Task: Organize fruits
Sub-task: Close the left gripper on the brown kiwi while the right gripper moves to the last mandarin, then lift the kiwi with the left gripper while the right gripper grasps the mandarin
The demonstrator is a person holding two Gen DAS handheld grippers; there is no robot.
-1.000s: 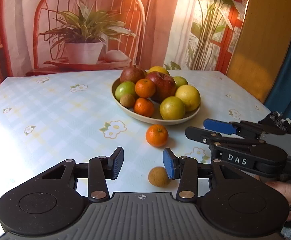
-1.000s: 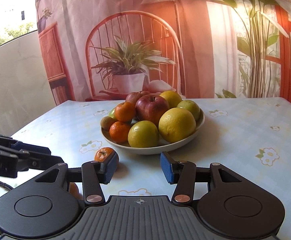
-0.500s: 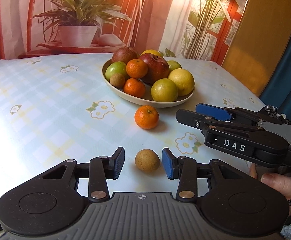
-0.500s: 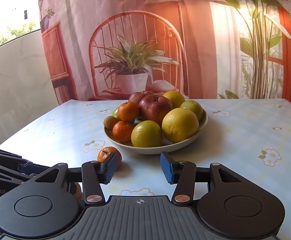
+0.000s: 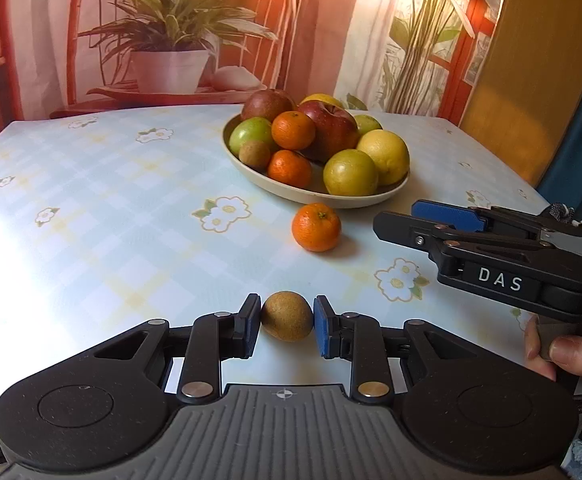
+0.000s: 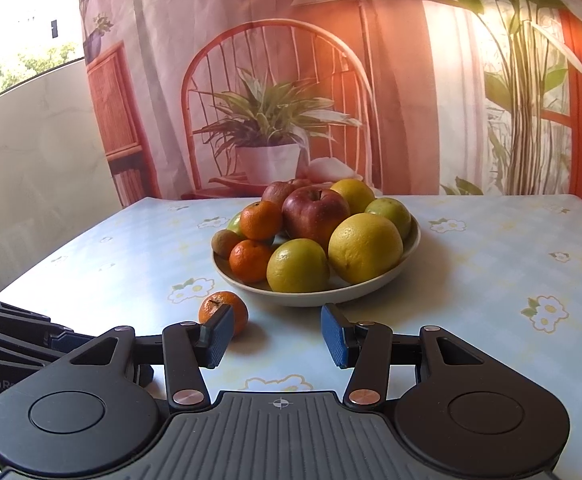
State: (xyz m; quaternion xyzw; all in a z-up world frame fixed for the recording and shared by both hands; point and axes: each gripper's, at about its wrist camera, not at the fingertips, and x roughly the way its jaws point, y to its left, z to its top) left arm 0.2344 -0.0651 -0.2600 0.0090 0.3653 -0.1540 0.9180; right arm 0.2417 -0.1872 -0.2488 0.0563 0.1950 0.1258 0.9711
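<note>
Left gripper (image 5: pixel 287 326): jaws closing, blue pads touching both sides of a small brown fruit (image 5: pixel 287 315) that sits on the near part of the floral tablecloth (image 5: pixel 103 220). Right gripper (image 6: pixel 277 334): jaws apart, nothing between them, held over the cloth. Loose tangerine (image 5: pixel 316 227): on the cloth, just near of the bowl (image 5: pixel 291 192). Bowl: mid-table, piled with apples, tangerines and yellow and green citrus. Hand (image 5: pixel 567 364): on the right gripper's handle, near right.
</note>
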